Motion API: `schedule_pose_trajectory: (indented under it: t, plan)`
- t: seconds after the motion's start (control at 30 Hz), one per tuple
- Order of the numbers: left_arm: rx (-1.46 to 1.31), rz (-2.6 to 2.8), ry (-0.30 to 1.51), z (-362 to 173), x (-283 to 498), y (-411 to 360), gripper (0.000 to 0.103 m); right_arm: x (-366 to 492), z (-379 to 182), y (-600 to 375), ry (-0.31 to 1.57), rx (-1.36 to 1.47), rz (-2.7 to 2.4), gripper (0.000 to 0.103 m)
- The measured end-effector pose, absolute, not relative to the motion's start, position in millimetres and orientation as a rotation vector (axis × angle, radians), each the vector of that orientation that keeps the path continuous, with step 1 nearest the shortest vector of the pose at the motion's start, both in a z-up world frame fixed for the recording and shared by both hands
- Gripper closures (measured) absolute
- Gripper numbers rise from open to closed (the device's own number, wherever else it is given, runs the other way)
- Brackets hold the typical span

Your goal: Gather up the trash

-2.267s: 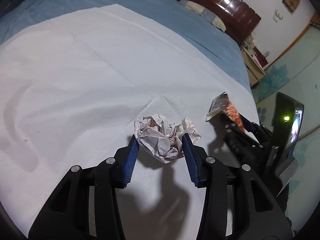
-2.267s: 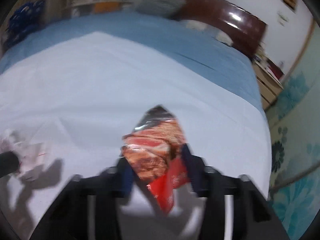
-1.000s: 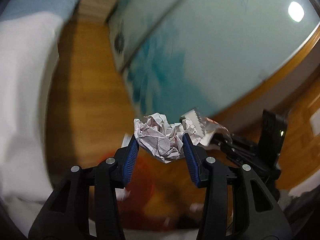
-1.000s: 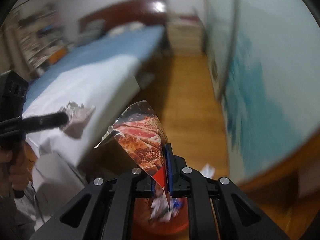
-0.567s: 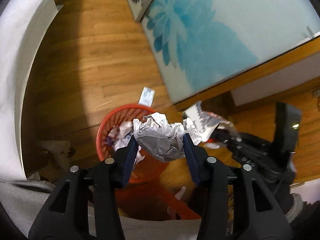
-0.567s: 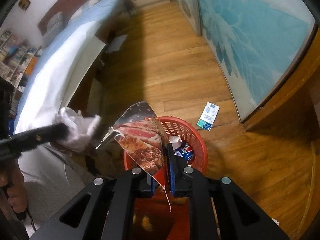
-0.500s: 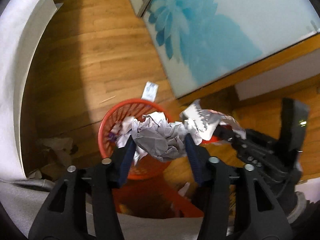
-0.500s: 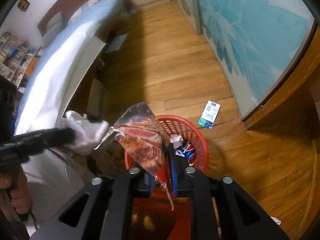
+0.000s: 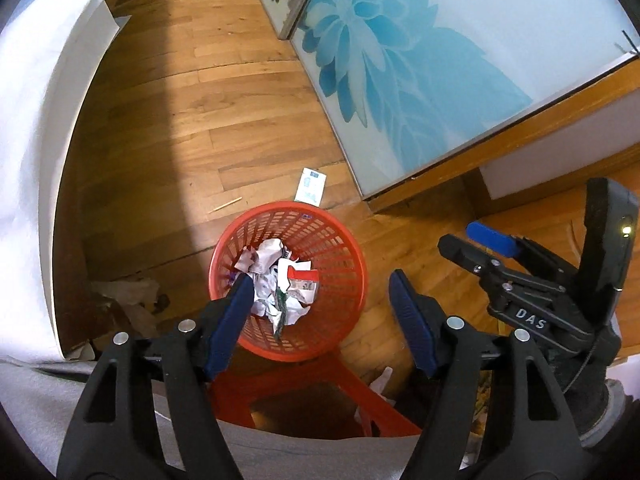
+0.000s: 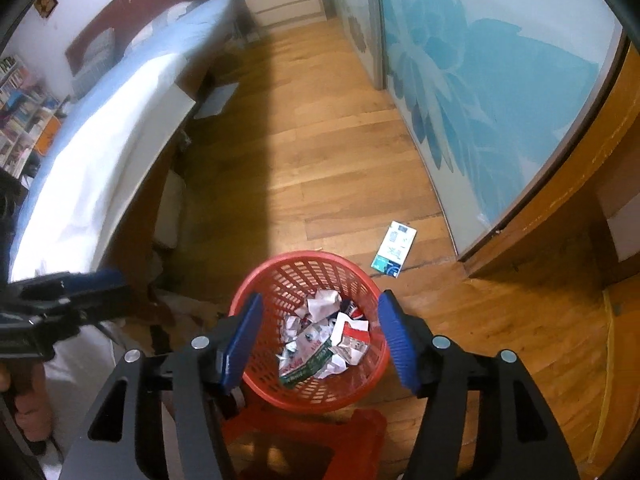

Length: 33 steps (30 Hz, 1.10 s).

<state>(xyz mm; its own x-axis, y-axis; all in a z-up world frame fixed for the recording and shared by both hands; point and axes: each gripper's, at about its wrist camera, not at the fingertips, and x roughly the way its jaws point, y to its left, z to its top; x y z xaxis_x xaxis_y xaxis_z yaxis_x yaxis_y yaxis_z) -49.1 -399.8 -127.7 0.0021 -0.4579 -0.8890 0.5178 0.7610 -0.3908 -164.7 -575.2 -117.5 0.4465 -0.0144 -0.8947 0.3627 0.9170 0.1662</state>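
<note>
While you hold both grippers tipped down over the red basket point(image 9: 352, 276), take that basket as your landmark: it stands on the wooden floor point(image 9: 160, 128), with the white-sheeted bed point(image 10: 100, 160) well off to its left and the frosted panel with the blue flower print point(image 9: 400, 60) beyond it to the right. Just nearer to you than the basket, touching or nearly touching its base, sits a red plastic stool point(image 9: 352, 392). Your left gripper point(image 9: 322, 312) hangs above the basket's near right side, its jaws spreading apart with nothing between the blue pads point(image 9: 230, 320). Your right gripper point(image 10: 320, 336) sits directly above the basket, its jaws also spreading, and they too are empty. Seen from the left camera, that right gripper lies off to the basket's right, fingers parted. Inside the basket lies the trash: crumpled white paper point(image 9: 266, 256), and a flattened red-and-white wrapper point(image 10: 352, 338) resting on top of the pile toward the right wall. Just past the basket's far rim, a small white and teal carton point(image 10: 394, 248) lies flat on the floor, and left of it there is a thin wooden stick point(image 9: 227, 204).
</note>
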Motion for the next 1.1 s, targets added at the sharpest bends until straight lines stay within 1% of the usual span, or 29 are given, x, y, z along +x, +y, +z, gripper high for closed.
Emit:
schedule_pose_trajectory:
  t: [0.17,0.3,0.4,0.5,0.6,0.63,0.7,0.77,0.8,0.83,0.97,1.1]
  plan:
    - [0.042,-0.762,1.360,-126.9,-49.3,-398.1,0.033,-161.7,-109.6,-573.2,1.080,0.355,-0.250,0.035]
    - [0.001,-0.762,1.331,-120.3,-46.7,-390.7,0.033,-157.6,-103.9,-572.3,1.074,0.348,-0.266,0.033]
    - [-0.063,-0.773,1.271,-103.4,-41.3,-374.0,0.033,-149.0,-89.7,-564.6,1.033,0.336,-0.260,0.031]
    - [0.005,-0.729,1.138,-73.4,-37.2,-352.2,0.033,-134.5,-66.2,-546.8,0.970,0.309,-0.222,0.027]
    - [-0.022,-0.689,1.014,-34.8,-26.5,-310.9,0.032,-113.5,-31.8,-512.6,0.889,0.268,-0.151,0.022]
    - [-0.039,-0.673,0.974,-23.0,-24.1,-296.5,0.029,-105.8,-18.1,-497.9,0.855,0.262,-0.119,0.021]
    - [-0.069,-0.616,0.857,8.4,-21.6,-256.2,0.024,-92.7,3.4,-471.4,0.805,0.251,-0.063,0.014]
    - [-0.078,-0.552,0.736,35.8,-25.3,-214.6,0.022,-80.8,24.7,-442.3,0.751,0.235,-0.012,0.010]
    - [-0.079,-0.525,0.693,45.0,-27.9,-199.6,0.018,-74.0,36.9,-423.0,0.718,0.223,0.018,0.007]
    - [-0.078,-0.485,0.644,54.3,-31.3,-179.3,0.016,-67.7,47.8,-402.9,0.688,0.208,0.045,0.007]
    - [-0.125,-0.374,0.523,68.2,-42.4,-111.1,0.011,-50.3,75.4,-329.3,0.606,0.140,0.114,0.007]
    - [-0.197,-0.300,0.484,56.0,-49.3,-64.1,0.007,-47.1,83.1,-261.1,0.516,0.062,0.114,0.007]
